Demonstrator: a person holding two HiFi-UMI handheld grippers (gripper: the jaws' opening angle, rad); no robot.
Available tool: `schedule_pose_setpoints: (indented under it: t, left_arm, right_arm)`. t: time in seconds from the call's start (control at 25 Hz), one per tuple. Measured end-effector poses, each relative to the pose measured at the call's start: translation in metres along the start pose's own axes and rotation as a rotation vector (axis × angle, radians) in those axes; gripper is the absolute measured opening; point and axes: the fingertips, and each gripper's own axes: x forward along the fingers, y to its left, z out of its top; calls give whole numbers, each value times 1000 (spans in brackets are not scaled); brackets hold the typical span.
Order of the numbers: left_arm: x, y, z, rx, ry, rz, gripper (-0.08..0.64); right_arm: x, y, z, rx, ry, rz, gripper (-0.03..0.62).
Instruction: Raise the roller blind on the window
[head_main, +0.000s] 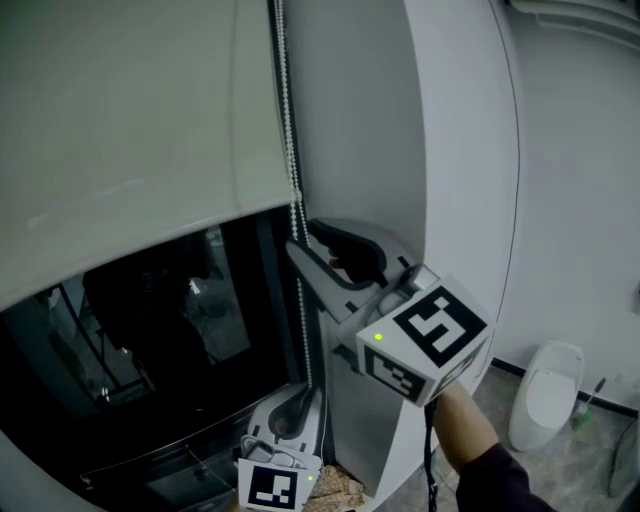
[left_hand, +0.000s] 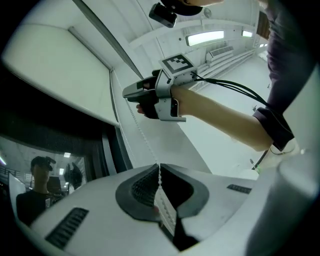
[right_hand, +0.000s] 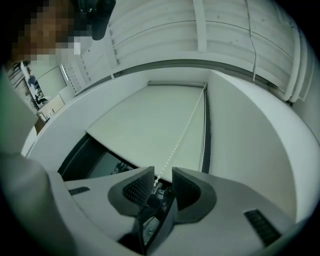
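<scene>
The cream roller blind (head_main: 120, 130) covers the upper part of the dark window (head_main: 150, 340), its bottom edge hanging partway down. A white bead chain (head_main: 291, 150) hangs along the blind's right side. My right gripper (head_main: 303, 238) is up on the chain and open; in the right gripper view the chain (right_hand: 187, 125) runs up from between its spread jaws (right_hand: 163, 172) without the pads pressing on it. Lower down, my left gripper (head_main: 297, 400) is shut on the chain. In the left gripper view its pads (left_hand: 159, 170) pinch the beads (left_hand: 142, 137), with the right gripper (left_hand: 132, 100) above.
A white wall column (head_main: 460, 130) stands just right of the chain. A white toilet (head_main: 548, 390) and a brush (head_main: 588, 405) sit on the floor at the lower right. A person's reflection (left_hand: 37, 185) shows in the window glass.
</scene>
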Motion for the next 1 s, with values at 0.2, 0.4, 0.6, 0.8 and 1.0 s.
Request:
schedule_pose_setpoints:
  t: [0.2,0.4,0.6,0.8,1.0]
  left_arm:
    - [-2,-6,-2,25,5,-14,18]
    - [-6,-7,-7,-96,-2,-48,18]
    - [-13,25,12,-265,-118,-94,20]
    - [-3,68,74,-305,-227,-94,20]
    - [25,89,113,-149,-207,-2,21]
  right_arm:
    - [10,1,0,-39,30,-32,61]
    - [0,7,-16,-278,97,-144,17]
    - [-15,26,-63,-318,173,-131,15]
    - [-30,52,-120,-310,258,-79,15]
    - [-44,83,-159,-264,306,-19,15]
